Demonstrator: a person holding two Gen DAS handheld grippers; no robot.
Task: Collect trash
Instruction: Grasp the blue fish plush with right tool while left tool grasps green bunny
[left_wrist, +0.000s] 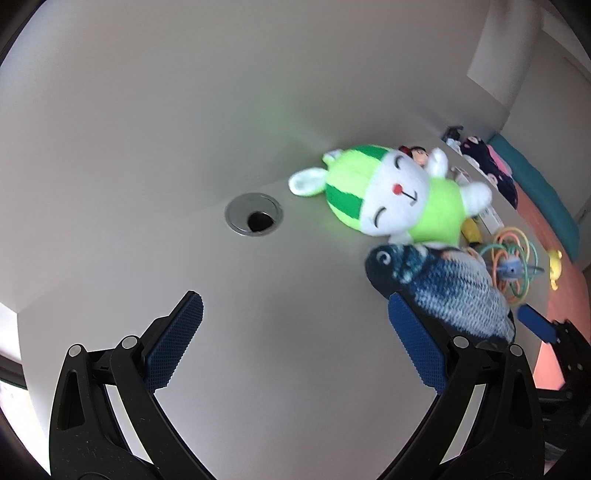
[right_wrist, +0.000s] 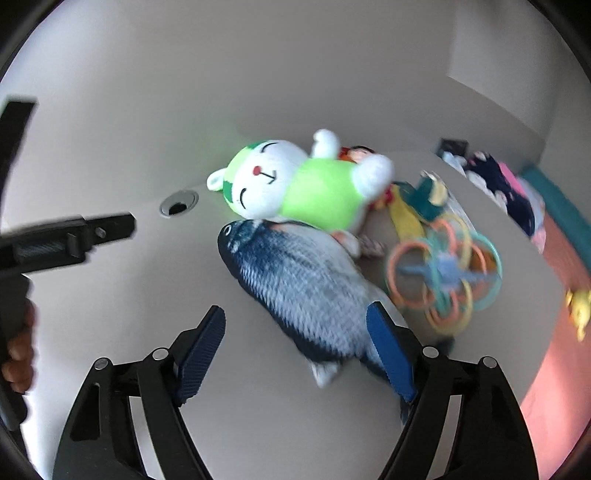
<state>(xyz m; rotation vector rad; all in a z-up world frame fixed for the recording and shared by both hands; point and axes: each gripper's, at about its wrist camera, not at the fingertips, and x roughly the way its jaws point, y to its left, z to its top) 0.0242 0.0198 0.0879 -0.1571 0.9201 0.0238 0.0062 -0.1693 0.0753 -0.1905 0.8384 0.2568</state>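
Left gripper gapes wide at lower frame; right gripper likewise spread, nothing between its pads.

We see both fisheye views in soft, even daylight, moderately bright, with no hard glare. The pale counter reads flat grey-white and carries only faint, diffuse shadows under the toys. A green tint glows on the wall and counter beside the green plush rabbit, colour cast from its fabric. Straight lines bend strongly toward the edges, and black lens corners frame each picture. The left wrist view is fairly sharp at centre, softening at the right edge. The right wrist view is smeared by motion blur: the ring toy and plush fish look streaked, and objects at upper right dissolve.
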